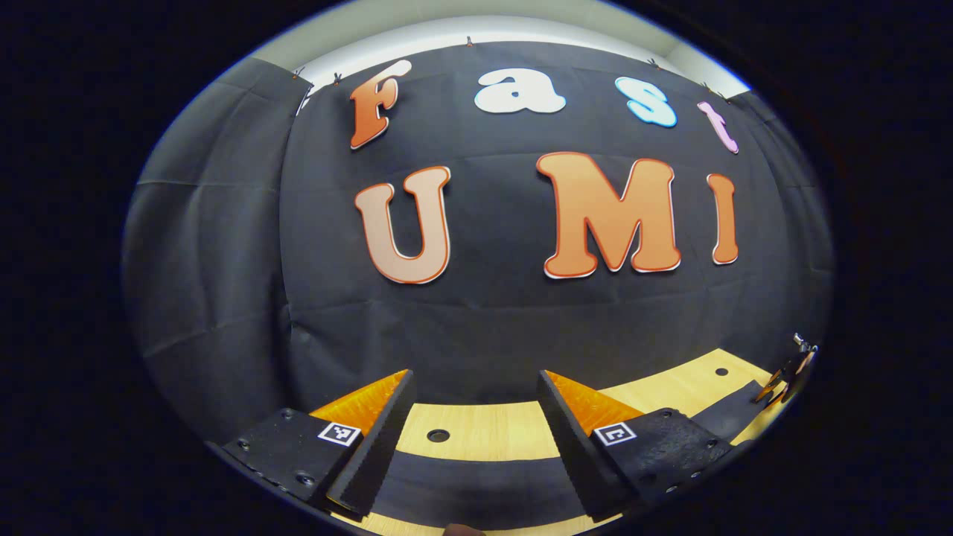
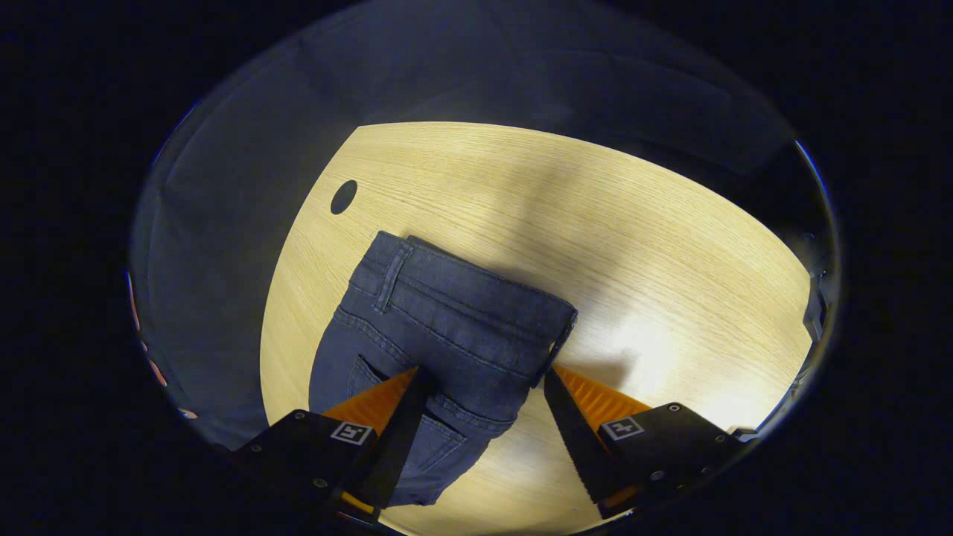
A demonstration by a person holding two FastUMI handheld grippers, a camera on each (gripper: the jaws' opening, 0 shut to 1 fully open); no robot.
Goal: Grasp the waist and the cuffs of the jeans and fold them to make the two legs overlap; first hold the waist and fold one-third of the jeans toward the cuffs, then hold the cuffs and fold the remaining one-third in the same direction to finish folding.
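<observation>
Where my left gripper view looks level across the booth, I log the left gripper (image 1: 475,387) first: fingers spread wide, nothing between them, aimed at the black cloth wall (image 1: 223,246) behind the wooden table (image 1: 484,432). A dark strip of fabric (image 1: 476,480) lies across the table under the fingers; I cannot tell from this angle what it belongs to. One round hole (image 1: 438,435) sits in the tabletop between the fingers, another (image 1: 721,371) farther right, and a small clamp-like object (image 1: 791,368) at the far right edge is too small to identify. Moving right, my right gripper (image 2: 482,380) is also released, fingers apart, poised above the jeans (image 2: 447,327). The jeans lie on the table (image 2: 595,223) with the waistband (image 2: 476,286) at their far edge, a belt loop (image 2: 392,277) and back pocket (image 2: 439,439) showing. One finger overlaps the denim; the other sits just beside the waist's corner.
</observation>
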